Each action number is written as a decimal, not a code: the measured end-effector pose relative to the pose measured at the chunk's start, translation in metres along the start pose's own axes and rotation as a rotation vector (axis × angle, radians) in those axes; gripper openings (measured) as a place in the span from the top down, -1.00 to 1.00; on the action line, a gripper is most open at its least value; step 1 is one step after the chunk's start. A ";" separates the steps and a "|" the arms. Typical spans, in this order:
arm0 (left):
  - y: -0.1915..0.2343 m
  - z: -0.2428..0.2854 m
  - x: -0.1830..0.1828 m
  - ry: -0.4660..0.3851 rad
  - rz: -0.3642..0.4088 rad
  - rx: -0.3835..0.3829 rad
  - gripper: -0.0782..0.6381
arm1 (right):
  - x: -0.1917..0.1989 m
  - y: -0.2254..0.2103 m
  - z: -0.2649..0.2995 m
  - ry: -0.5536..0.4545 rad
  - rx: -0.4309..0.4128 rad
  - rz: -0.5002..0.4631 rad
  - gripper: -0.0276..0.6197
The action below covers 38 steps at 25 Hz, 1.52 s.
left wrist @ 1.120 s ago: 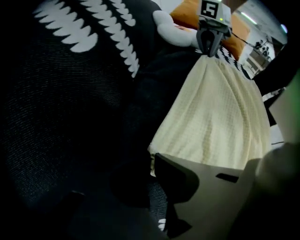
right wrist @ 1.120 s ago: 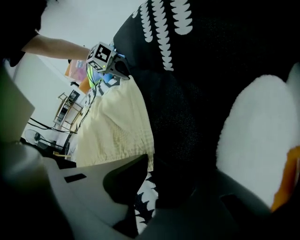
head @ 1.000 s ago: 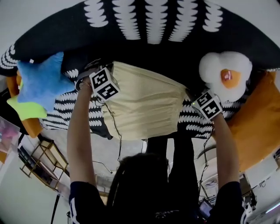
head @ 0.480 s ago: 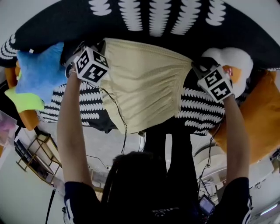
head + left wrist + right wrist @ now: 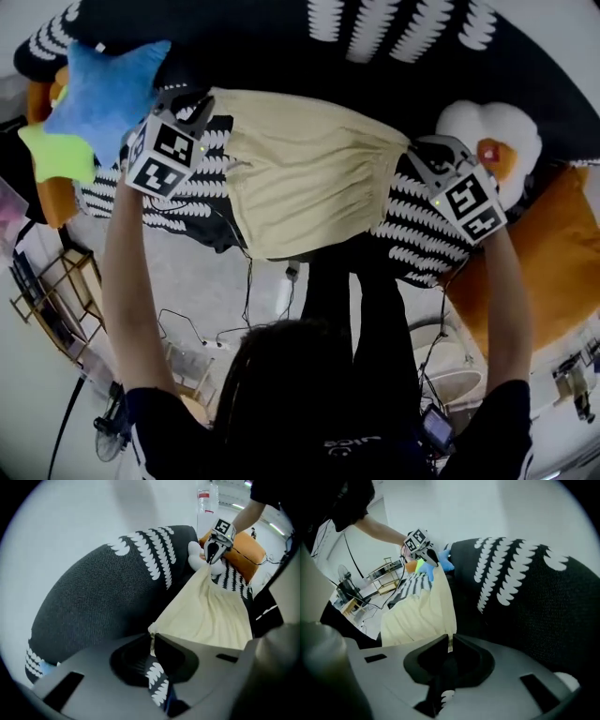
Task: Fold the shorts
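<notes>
The cream shorts (image 5: 305,183) hang spread between both grippers above the black blanket with white leaf print (image 5: 375,37). My left gripper (image 5: 208,101) is shut on the shorts' left top corner, and the cloth edge (image 5: 152,637) shows pinched between its jaws. At the right top corner my right gripper (image 5: 411,152) is shut on the cloth (image 5: 450,641). In the left gripper view the shorts (image 5: 211,616) stretch away to the right gripper (image 5: 213,555). The right gripper view shows the shorts (image 5: 422,613) running to the left gripper (image 5: 429,557).
A blue and green star cushion (image 5: 89,103) lies at the left. A fried-egg plush (image 5: 492,141) and an orange cushion (image 5: 562,272) lie at the right. Cables, a small shelf (image 5: 47,291) and the person's legs (image 5: 361,309) are below on the floor.
Both grippers have lifted the shorts up off the blanket and rolled, so the cloth now hangs taut between them. The left gripper has moved further left and up.
</notes>
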<state>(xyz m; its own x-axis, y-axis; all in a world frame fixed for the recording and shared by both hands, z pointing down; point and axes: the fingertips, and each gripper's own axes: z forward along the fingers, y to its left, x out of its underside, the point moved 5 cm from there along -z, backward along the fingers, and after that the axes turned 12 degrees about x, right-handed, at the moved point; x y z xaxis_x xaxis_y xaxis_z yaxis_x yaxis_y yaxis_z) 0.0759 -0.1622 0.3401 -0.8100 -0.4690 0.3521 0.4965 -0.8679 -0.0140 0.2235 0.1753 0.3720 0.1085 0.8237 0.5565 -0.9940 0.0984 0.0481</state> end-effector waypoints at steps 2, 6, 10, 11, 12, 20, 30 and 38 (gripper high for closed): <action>-0.024 -0.013 0.012 -0.007 -0.017 -0.022 0.70 | 0.001 0.018 -0.011 -0.013 -0.025 -0.057 0.78; -0.076 -0.029 0.035 -0.012 -0.063 -0.044 0.70 | 0.013 0.051 -0.030 -0.014 -0.074 -0.164 0.78; -0.124 -0.045 0.060 -0.011 -0.129 -0.041 0.70 | 0.027 0.084 -0.037 -0.006 -0.110 -0.253 0.79; -0.135 -0.047 0.066 -0.002 -0.132 -0.045 0.70 | 0.030 0.091 -0.037 -0.007 -0.117 -0.271 0.79; -0.146 -0.049 0.072 0.007 -0.133 -0.049 0.70 | 0.033 0.098 -0.038 -0.010 -0.123 -0.286 0.79; -0.249 -0.051 0.130 0.084 -0.240 -0.028 0.70 | 0.063 0.156 -0.041 -0.008 -0.181 -0.460 0.88; -0.336 0.013 0.162 0.156 -0.305 0.016 0.70 | 0.099 0.191 -0.013 -0.016 -0.077 -0.440 0.48; -0.340 0.005 0.162 0.133 -0.325 0.014 0.70 | 0.105 0.210 0.030 0.039 -0.094 -0.847 0.67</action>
<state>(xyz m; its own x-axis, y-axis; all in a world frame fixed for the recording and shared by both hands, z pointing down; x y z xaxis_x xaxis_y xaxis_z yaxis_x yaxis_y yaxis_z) -0.2223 0.0580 0.4066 -0.9596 -0.1864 0.2110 0.2093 -0.9735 0.0918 0.0259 0.2657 0.4653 0.8170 0.4694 0.3349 -0.5718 0.7343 0.3658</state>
